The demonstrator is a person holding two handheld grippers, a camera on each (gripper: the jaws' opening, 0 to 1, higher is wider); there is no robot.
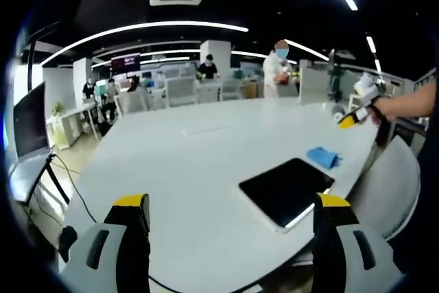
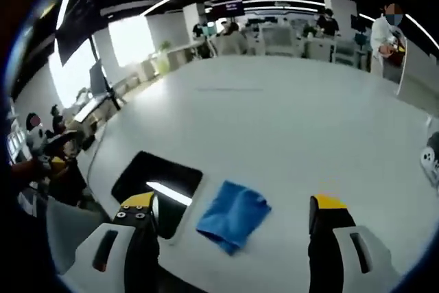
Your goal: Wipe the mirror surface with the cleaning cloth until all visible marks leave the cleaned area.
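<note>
Cloth [image 2: 233, 215] beside mirror [image 2: 157, 180] on table [image 2: 288, 121] — both grippers' jaws apart, empty.

A blue cloth [image 2: 233, 215] beside a seemingly black mirror [image 2: 158, 183] on a white table [image 2: 295, 128]; yellow-tipped fingers [image 2: 140, 202].

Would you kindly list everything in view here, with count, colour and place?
mirror: one, dark reflective slab, flat on the table near its edge
cleaning cloth: one, blue, crumpled on the table beside the mirror, untouched
table: one, large, white
chair: one, white, at the table edge by the mirror
office desks and people: several, far background
ceiling lights: long white strips overhead
left tongs: yellow-tipped white jaws, apart, above the table, holding nothing
right tongs: yellow-tipped white jaws, apart, over the cloth, holding nothing
</note>
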